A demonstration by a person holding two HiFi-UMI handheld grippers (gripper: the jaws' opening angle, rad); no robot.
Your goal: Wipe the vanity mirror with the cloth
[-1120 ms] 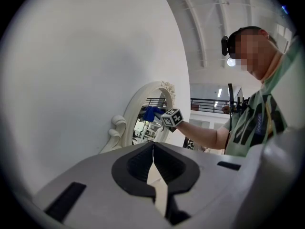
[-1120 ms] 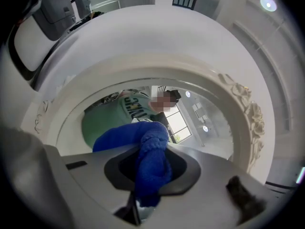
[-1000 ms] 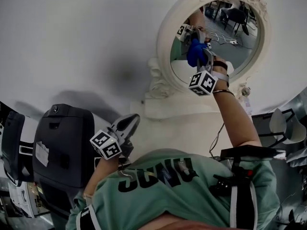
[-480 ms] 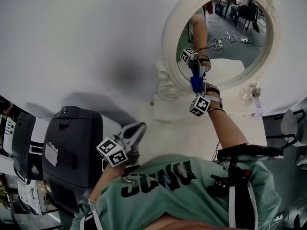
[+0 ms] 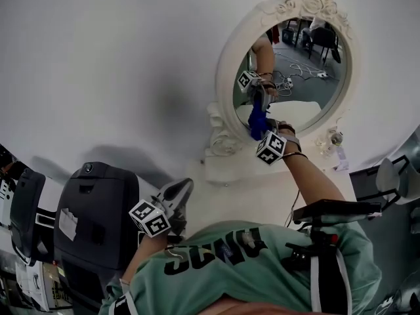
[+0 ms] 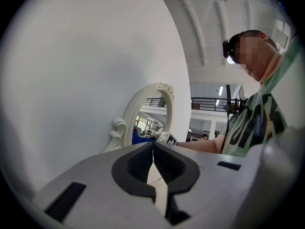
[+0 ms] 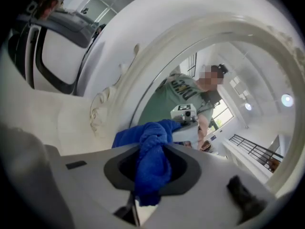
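Observation:
An oval vanity mirror in an ornate white frame stands against the white wall. My right gripper is shut on a blue cloth and presses it against the lower left of the glass. In the right gripper view the cloth bunches between the jaws against the mirror. My left gripper hangs low near the person's chest, shut with nothing in it. The left gripper view shows its jaws closed and the mirror frame beyond.
A black printer-like machine stands at the lower left. A small glass item sits on the white vanity top right of the mirror base. A black bracket and a chair are on the right.
My right gripper has slid the blue cloth down the left side of the glass to its lower left edge. The left gripper has stayed low, shifting only slightly.

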